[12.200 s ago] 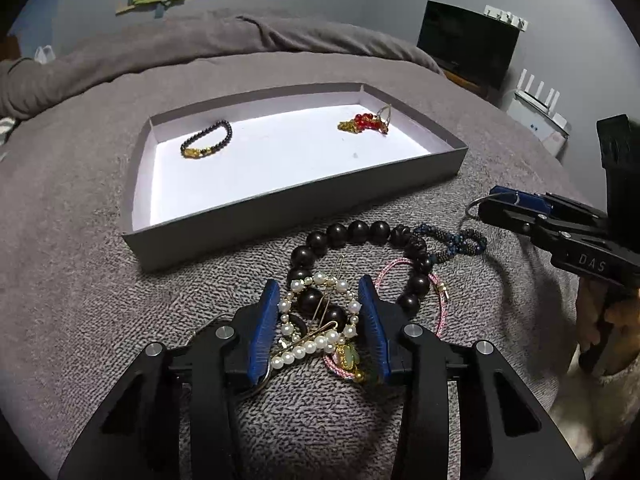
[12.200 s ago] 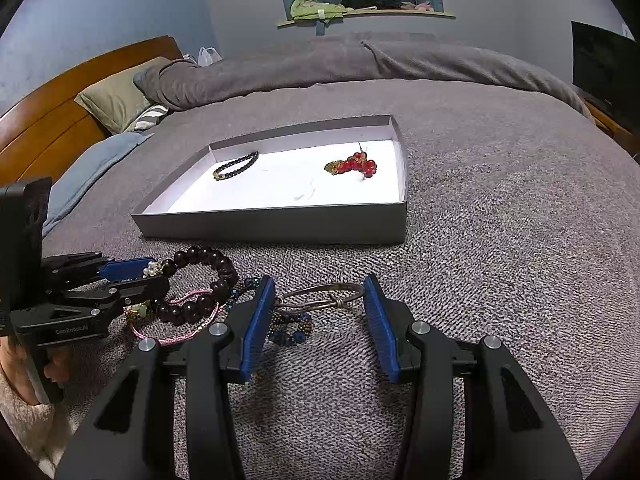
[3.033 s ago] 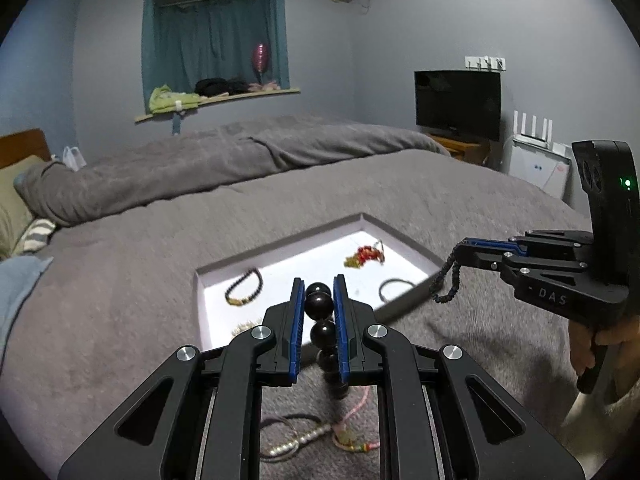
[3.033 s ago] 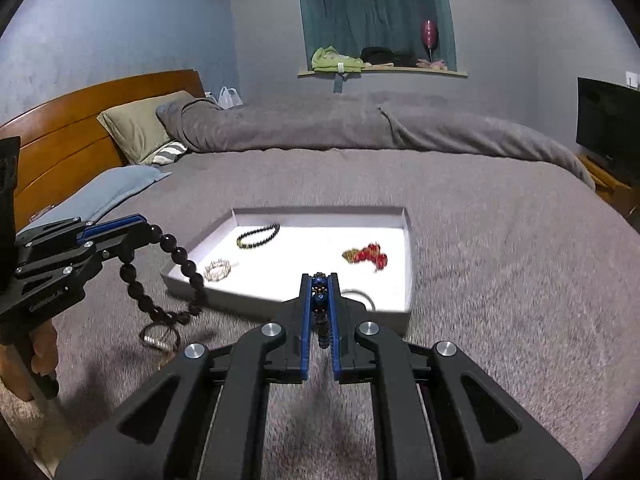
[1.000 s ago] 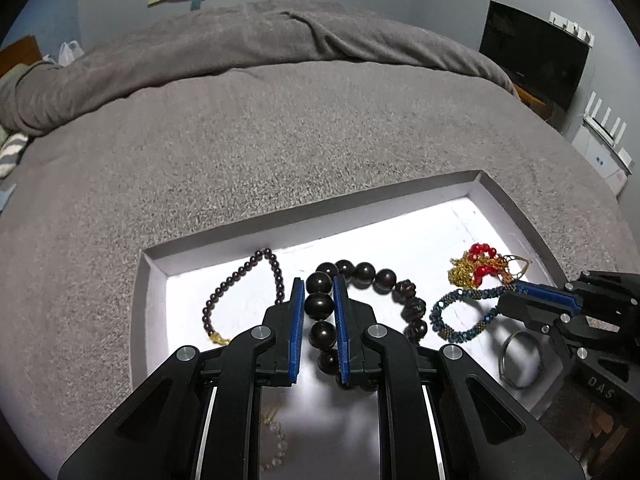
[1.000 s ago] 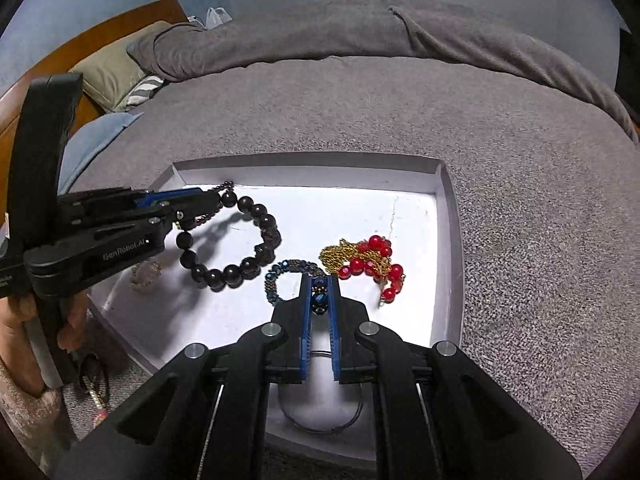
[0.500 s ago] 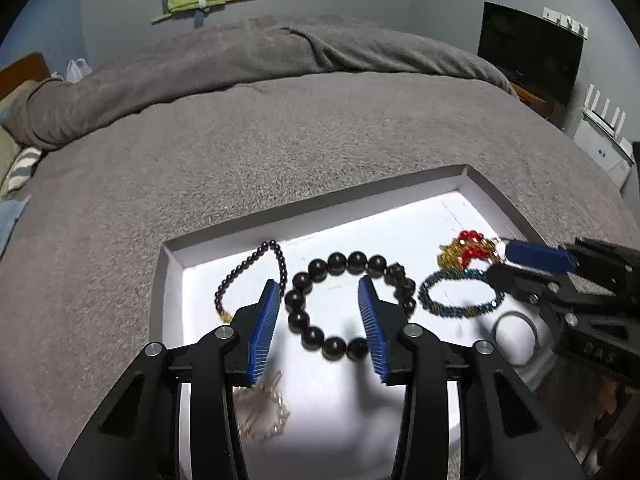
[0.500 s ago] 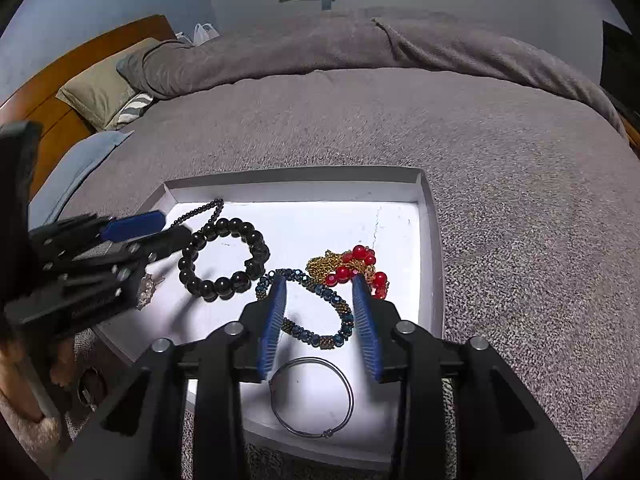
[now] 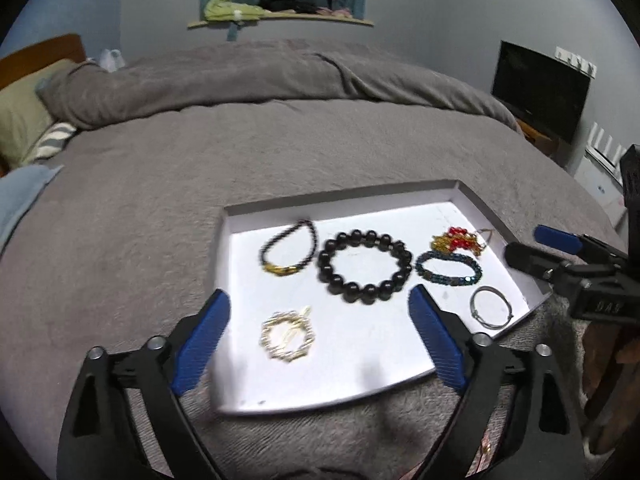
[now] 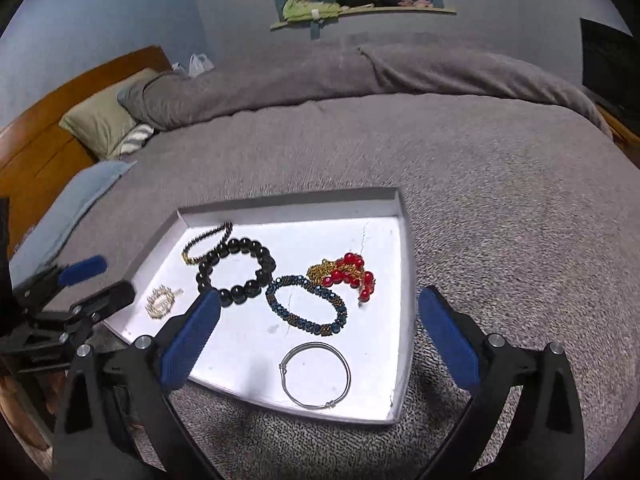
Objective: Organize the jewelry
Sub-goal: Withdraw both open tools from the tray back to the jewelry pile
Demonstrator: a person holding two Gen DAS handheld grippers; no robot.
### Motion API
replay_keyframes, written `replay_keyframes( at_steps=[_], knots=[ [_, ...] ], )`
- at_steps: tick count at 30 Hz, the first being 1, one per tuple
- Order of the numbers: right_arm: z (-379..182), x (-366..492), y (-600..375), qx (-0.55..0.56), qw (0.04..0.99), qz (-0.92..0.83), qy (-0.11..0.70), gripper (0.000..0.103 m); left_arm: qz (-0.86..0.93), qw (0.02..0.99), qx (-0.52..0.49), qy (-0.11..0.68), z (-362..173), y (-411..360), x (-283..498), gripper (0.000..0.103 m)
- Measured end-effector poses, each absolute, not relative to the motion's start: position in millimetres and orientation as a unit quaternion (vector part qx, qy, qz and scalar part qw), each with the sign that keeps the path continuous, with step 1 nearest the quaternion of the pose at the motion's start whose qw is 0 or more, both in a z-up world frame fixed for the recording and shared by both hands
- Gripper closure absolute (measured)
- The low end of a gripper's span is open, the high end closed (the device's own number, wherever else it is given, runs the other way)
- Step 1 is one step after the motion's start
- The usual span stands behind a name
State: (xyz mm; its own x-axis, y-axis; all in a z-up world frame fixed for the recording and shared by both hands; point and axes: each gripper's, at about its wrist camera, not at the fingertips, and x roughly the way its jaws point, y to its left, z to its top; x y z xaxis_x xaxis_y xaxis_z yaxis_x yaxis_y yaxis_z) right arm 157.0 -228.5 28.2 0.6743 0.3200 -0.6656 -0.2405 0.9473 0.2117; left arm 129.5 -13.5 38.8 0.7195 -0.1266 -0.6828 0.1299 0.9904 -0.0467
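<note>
A shallow white tray [image 9: 240, 360] [image 10: 404, 320] lies on the grey bed. In it lie a large black bead bracelet [image 9: 365, 266] [image 10: 236, 270], a blue bead bracelet [image 9: 448, 269] [image 10: 306, 306], a small dark bracelet with a gold clasp [image 9: 288, 248] [image 10: 206, 244], a red and gold piece [image 9: 458, 240] [image 10: 344, 274], a silver bangle [image 9: 491, 306] [image 10: 316, 374] and a pearl hair clip [image 9: 287, 335] [image 10: 162, 302]. My left gripper [image 9: 320, 340] is open and empty above the tray's near edge. My right gripper [image 10: 320, 336] is open and empty over the tray.
The grey blanket [image 10: 500, 200] covers the bed all around the tray. Pillows [image 10: 104, 124] and a wooden headboard [image 10: 32, 152] are at the left. A dark TV [image 9: 540, 96] stands at the right. A pink cord [image 9: 486, 446] lies on the blanket below the left gripper.
Both grippers opened and let go: the black bead bracelet and the blue bracelet now lie in the tray. Both grippers have since opened wider and drawn back and up.
</note>
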Motion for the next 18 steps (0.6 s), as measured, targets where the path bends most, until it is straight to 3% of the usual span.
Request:
replay_keyframes(
  at_steps=[18],
  knots=[
    [52,116,-228,0.055,0.935,0.14,0.322,0.005,0.044,0.936,0.022,0.349,36,30,92,0.007]
  ],
)
